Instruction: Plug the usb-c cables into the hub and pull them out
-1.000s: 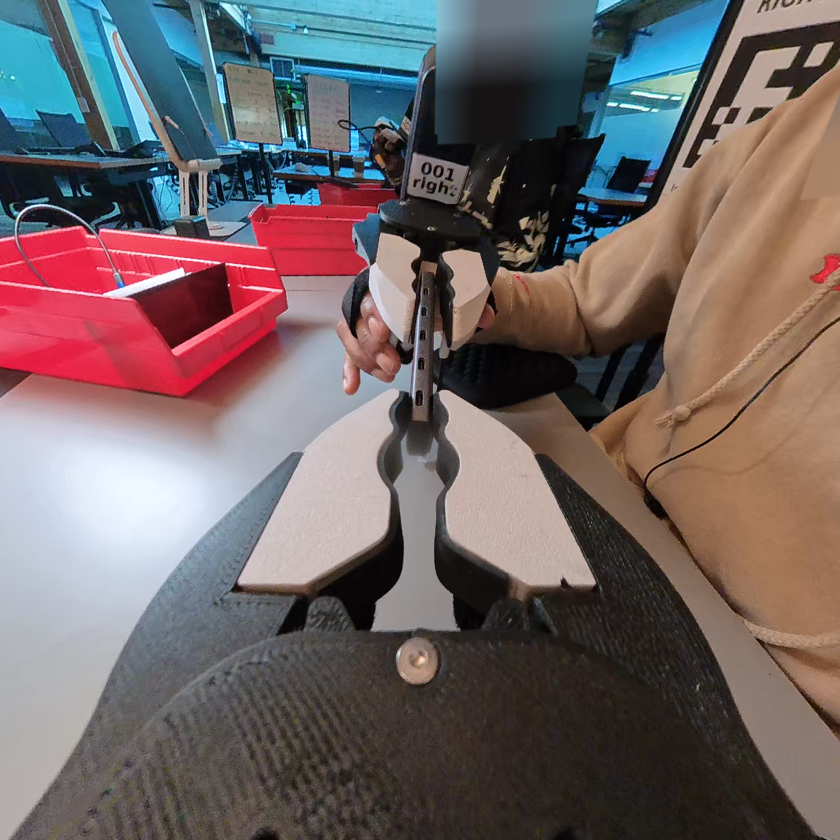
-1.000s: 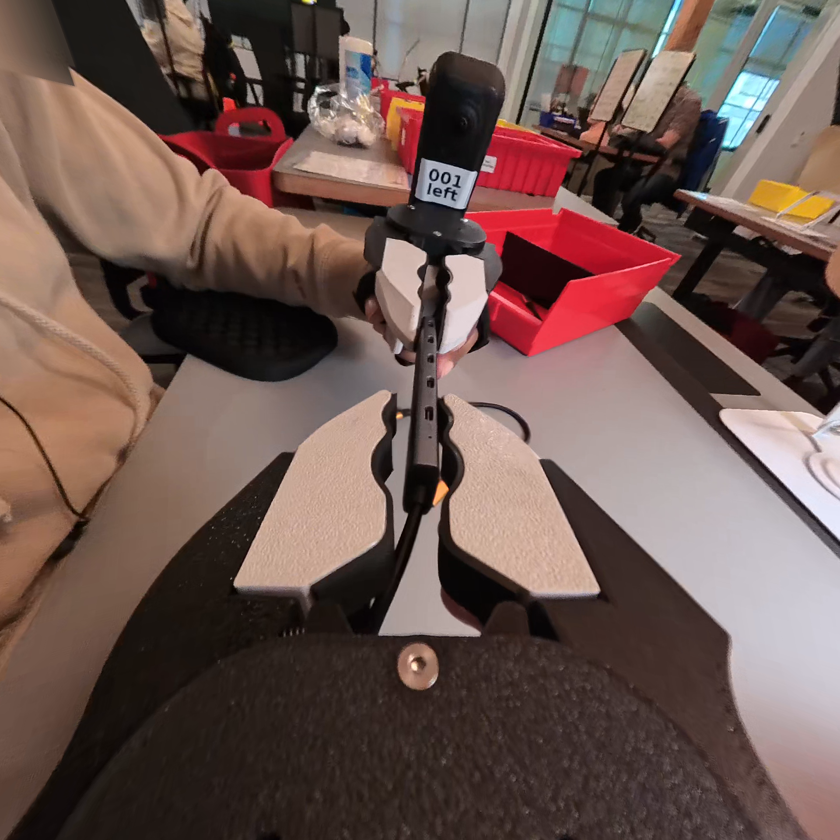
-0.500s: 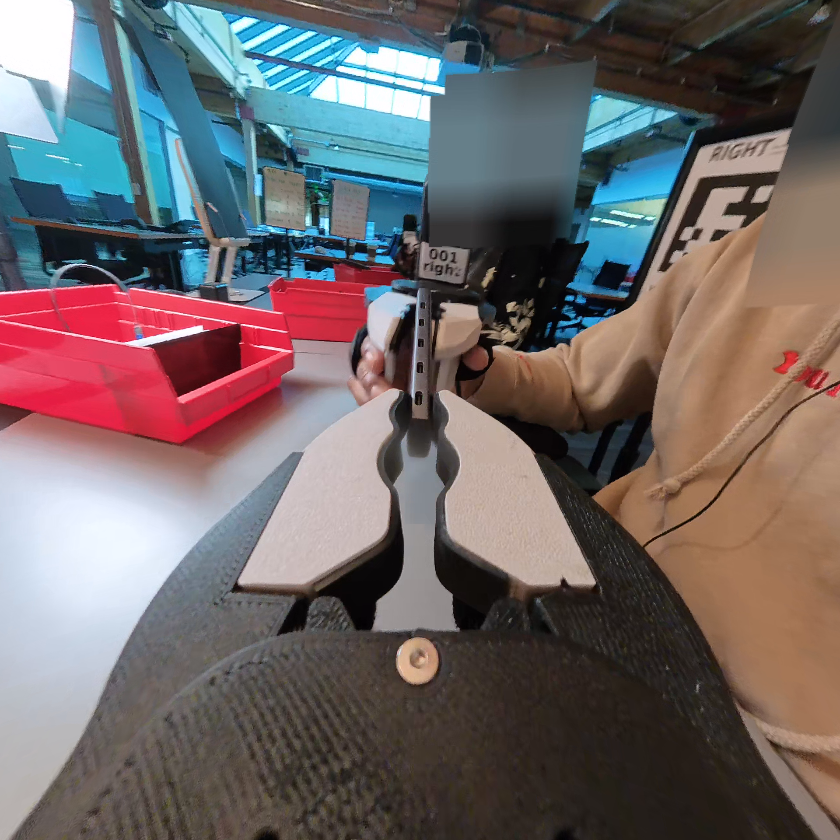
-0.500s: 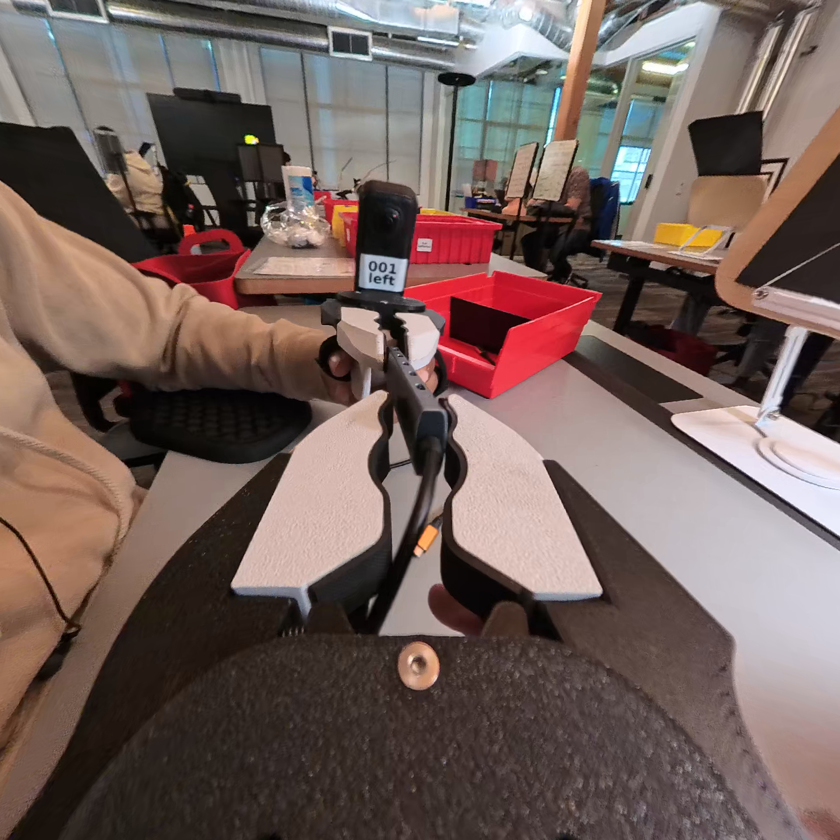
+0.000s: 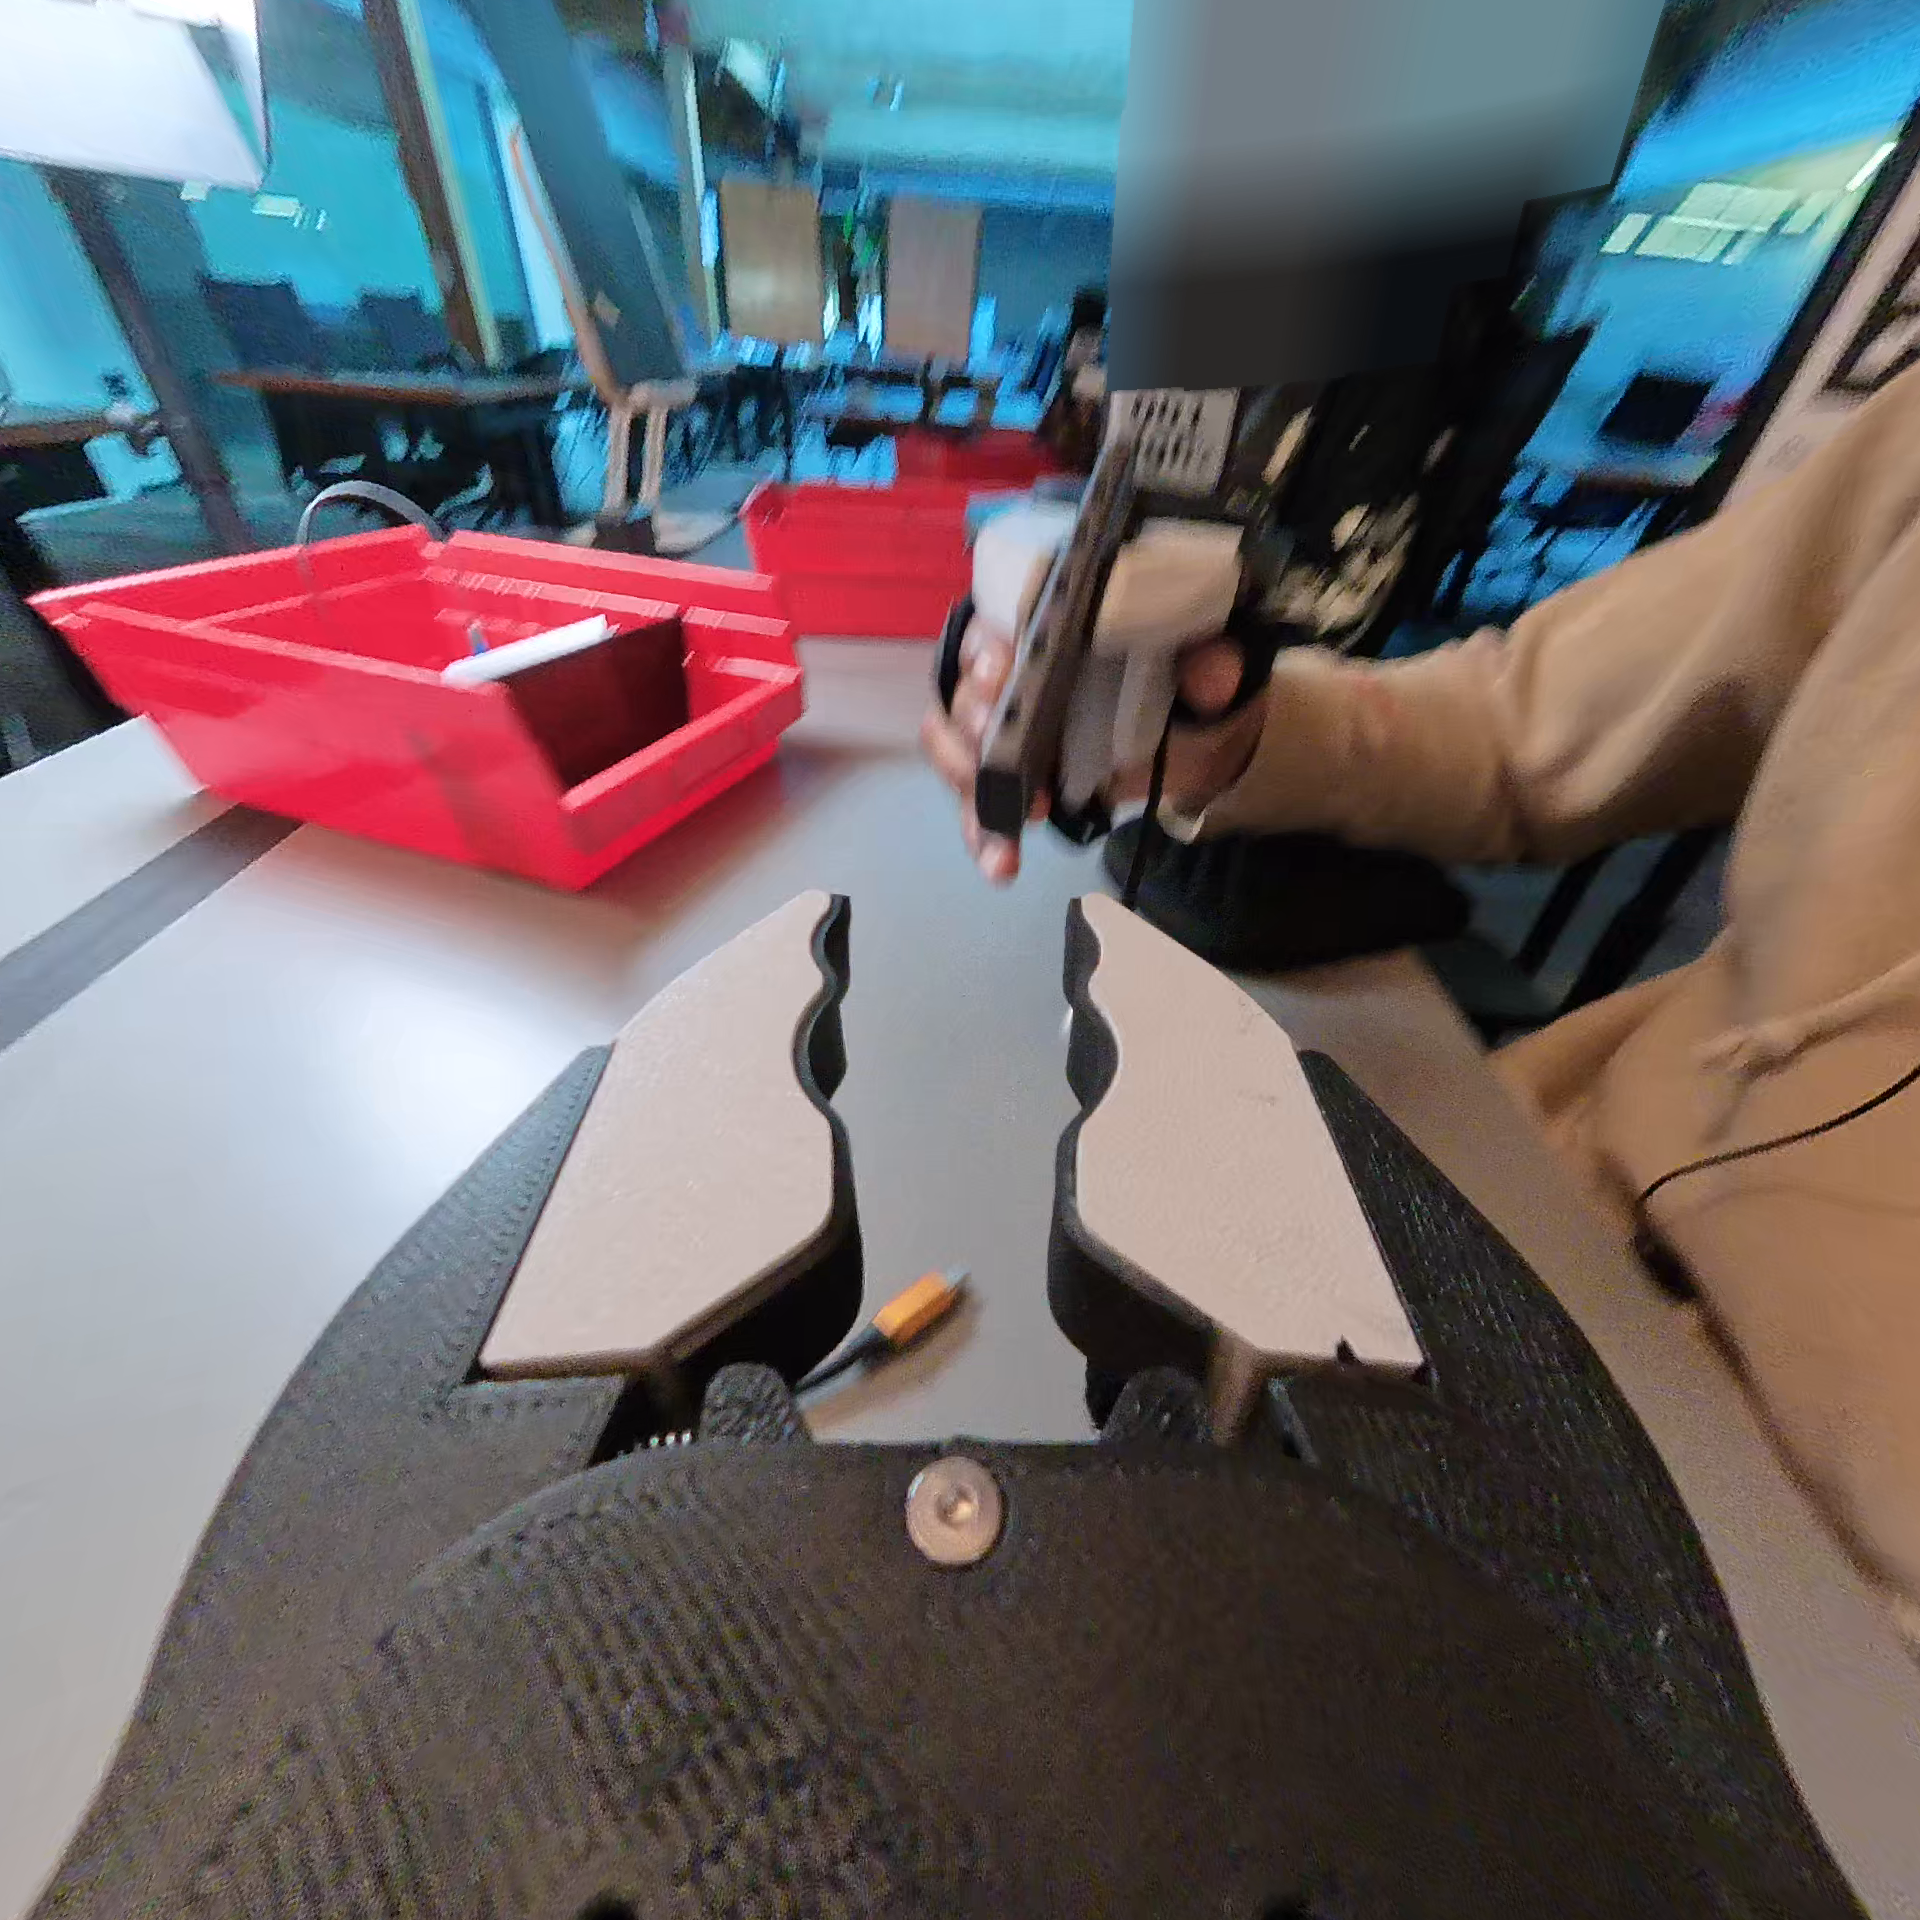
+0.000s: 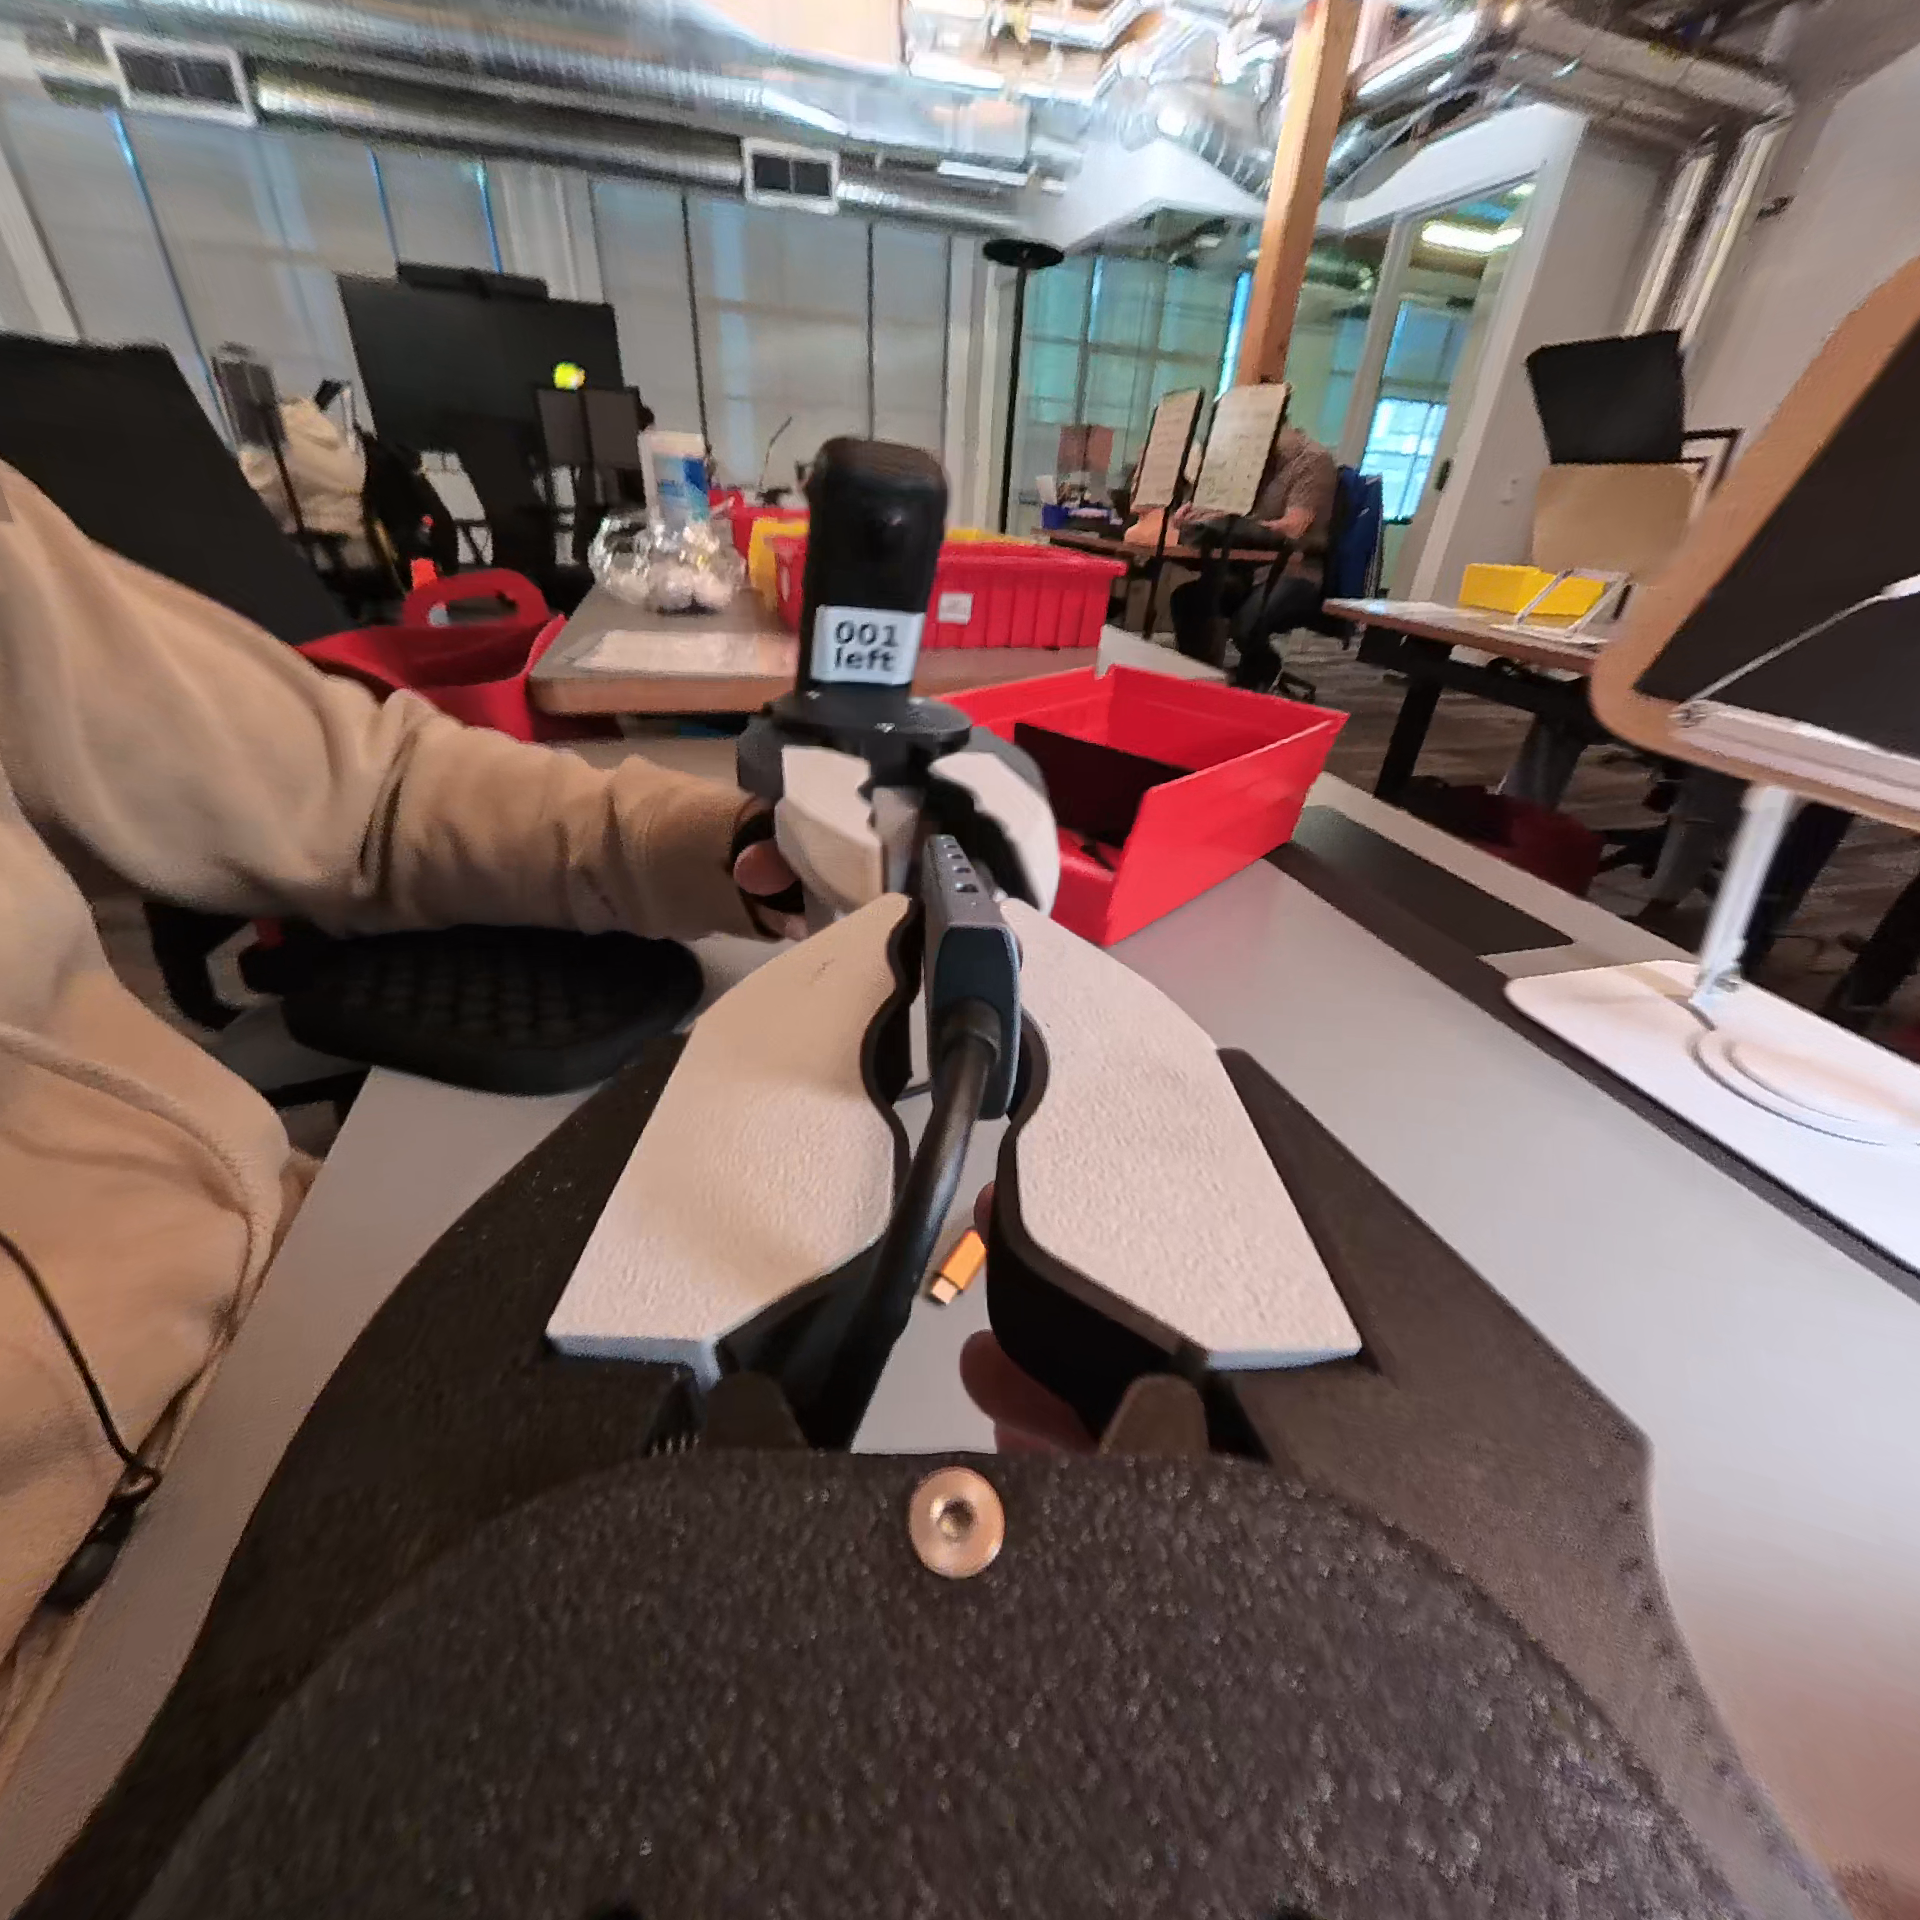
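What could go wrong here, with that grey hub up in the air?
The hub hangs from the right gripper alone, since the left gripper is open and empty; it could tilt or slip. Its black cable might drag between the fingers. The orange plug on the table could be knocked.

Grey hub (image 6: 964, 935) aloft (orange plug (image 6: 956, 1262) on table)
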Tool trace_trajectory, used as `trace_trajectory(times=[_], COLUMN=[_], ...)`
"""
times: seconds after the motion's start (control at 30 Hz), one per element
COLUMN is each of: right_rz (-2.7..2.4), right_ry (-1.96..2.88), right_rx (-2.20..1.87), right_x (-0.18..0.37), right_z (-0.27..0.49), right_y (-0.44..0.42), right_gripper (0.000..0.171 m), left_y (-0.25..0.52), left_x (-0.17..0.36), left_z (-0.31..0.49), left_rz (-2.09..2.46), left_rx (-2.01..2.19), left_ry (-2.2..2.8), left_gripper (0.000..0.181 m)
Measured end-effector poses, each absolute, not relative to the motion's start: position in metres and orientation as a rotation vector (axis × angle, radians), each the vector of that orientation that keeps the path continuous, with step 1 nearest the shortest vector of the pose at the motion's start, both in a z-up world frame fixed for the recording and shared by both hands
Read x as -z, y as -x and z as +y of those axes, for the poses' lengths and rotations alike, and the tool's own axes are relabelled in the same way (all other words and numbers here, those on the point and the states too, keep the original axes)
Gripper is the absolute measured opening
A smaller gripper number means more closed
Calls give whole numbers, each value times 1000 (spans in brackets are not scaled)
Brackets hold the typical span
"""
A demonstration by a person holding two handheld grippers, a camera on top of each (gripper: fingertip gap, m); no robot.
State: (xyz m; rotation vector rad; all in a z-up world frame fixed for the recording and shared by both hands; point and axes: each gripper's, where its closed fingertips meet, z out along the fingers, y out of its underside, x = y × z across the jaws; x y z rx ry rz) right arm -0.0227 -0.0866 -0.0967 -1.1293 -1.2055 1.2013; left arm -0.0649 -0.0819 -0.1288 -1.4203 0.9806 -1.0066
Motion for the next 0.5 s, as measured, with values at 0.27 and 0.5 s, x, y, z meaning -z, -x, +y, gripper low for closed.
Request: trace_trajectory(times=[0.27,0.5], right_rz=[-967,-1039], right_ry=[1201,1193], right_rx=[-1080,-1044], right_x=[85,99], right_z=[-20,-25], right_y=[-25,-18], right_gripper=[10,10], left_y=[90,84], left_x=[234,265], left_z=[-77,-66], left_rz=[1554,1882], left_rx=[498,416], left_ry=[1758,1825], left_gripper=[43,35])
